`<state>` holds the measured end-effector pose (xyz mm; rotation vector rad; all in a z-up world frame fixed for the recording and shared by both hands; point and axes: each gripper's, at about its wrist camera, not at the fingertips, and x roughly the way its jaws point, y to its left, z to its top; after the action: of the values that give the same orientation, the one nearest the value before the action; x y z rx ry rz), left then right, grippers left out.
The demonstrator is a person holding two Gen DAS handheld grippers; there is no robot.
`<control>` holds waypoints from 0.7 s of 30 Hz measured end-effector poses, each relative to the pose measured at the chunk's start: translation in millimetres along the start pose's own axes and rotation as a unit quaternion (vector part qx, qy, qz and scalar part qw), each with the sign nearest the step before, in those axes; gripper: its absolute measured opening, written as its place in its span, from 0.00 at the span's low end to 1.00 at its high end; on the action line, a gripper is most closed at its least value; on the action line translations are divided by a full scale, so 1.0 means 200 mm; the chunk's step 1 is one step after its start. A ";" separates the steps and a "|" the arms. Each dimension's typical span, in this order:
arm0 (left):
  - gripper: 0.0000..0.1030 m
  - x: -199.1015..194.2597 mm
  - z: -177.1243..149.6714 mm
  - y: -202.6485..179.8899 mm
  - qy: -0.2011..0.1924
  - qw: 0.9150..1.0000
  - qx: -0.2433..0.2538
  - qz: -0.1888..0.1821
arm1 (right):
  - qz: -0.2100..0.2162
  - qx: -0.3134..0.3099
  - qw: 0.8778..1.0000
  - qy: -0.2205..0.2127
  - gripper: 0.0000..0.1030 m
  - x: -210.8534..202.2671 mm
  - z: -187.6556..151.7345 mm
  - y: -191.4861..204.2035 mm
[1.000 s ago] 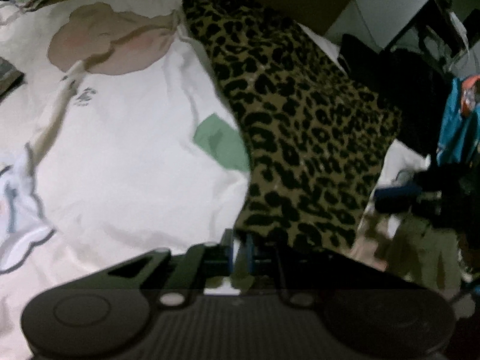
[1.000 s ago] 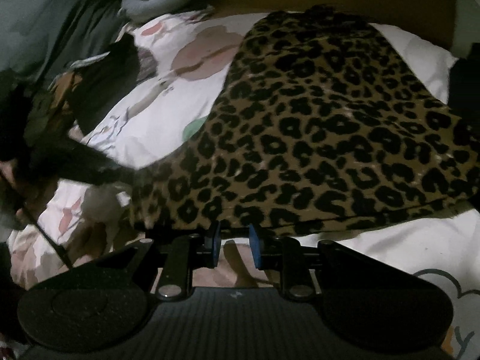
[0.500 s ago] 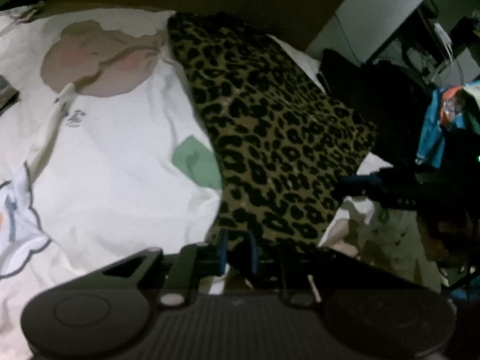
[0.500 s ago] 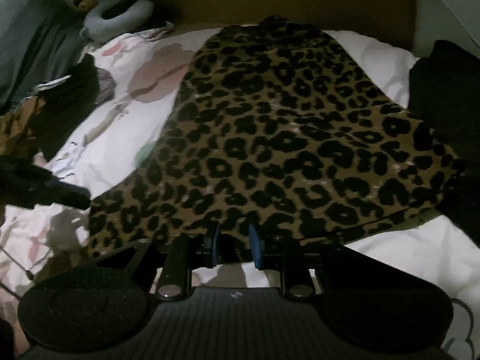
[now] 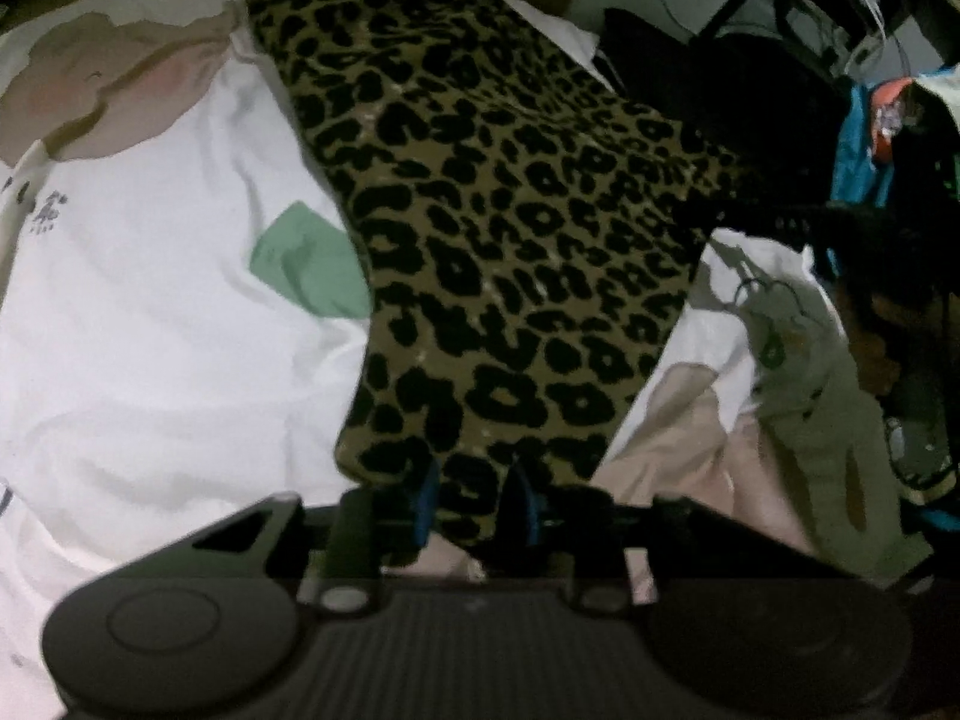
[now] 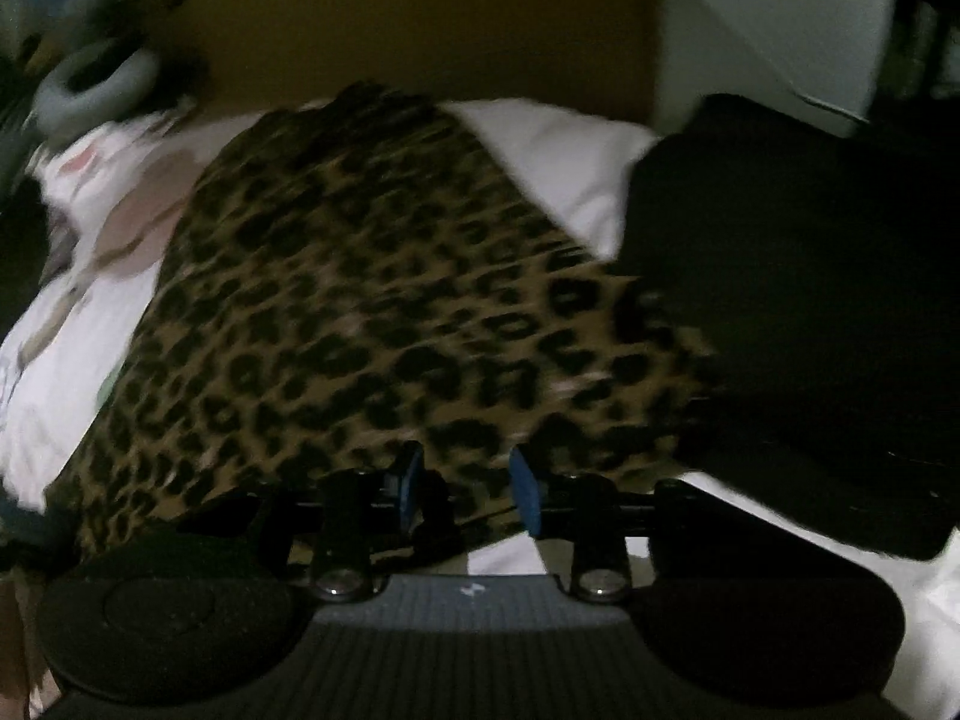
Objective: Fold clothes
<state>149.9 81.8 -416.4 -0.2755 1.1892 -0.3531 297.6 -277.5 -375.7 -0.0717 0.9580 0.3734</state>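
A leopard-print garment (image 5: 510, 228) lies spread on the white bed sheet (image 5: 150, 300), running from the headboard toward me. Its near corner sits between the blue pads (image 5: 425, 501) of my left gripper (image 5: 474, 498). The jaws are opening and the cloth hangs loose between them. In the blurred right wrist view the same garment (image 6: 360, 312) fills the middle. Its near edge lies between the blue fingertips (image 6: 527, 495) of my right gripper (image 6: 468, 486). Those jaws are opening too, and the pads stand clear of the cloth.
A black garment (image 6: 792, 300) lies on the sheet just right of the leopard cloth. A grey ring pillow (image 6: 90, 84) sits at the back left, before the brown headboard (image 6: 420, 18). Dark clutter and a teal item (image 5: 864, 144) crowd the bed's right side.
Both pairs of jaws have spread apart from near shut on the leopard cloth's edge. The right wrist view has swung right, bringing the black garment into view.
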 end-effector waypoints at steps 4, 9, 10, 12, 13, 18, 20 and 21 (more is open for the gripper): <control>0.31 -0.04 0.00 0.01 0.000 1.000 -0.007 -0.005 | -0.014 0.028 0.999 -0.009 0.41 -0.04 -0.01 -0.10; 0.36 -0.08 -0.01 0.05 -0.003 0.999 -0.032 -0.004 | -0.015 0.086 0.996 -0.009 0.42 -0.06 -0.04 -0.22; 0.36 -0.08 -0.01 0.06 -0.003 0.999 -0.038 -0.004 | -0.014 0.101 0.995 -0.008 0.42 -0.06 -0.05 -0.24; 0.37 -0.09 -0.01 0.09 -0.003 0.999 -0.050 -0.003 | -0.015 0.124 0.992 -0.005 0.42 -0.06 -0.06 -0.28; 0.37 -0.09 -0.01 0.10 -0.003 0.998 -0.056 -0.001 | -0.014 0.137 0.991 -0.004 0.43 -0.05 -0.07 -0.31; 0.39 -0.08 -0.03 0.16 -0.001 0.995 -0.097 0.000 | 0.024 0.217 0.976 -0.003 0.52 0.00 -0.12 -0.40; 0.39 -0.07 -0.03 0.18 0.001 0.994 -0.106 0.002 | 0.039 0.246 0.969 -0.006 0.55 0.03 -0.14 -0.42; 0.39 -0.07 -0.03 0.19 0.003 0.994 -0.109 0.003 | 0.047 0.257 0.965 -0.009 0.56 0.04 -0.14 -0.42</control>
<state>143.5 121.2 -421.6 -0.4603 1.2352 -0.2176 309.2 -360.2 -407.5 0.4500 1.0177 0.2023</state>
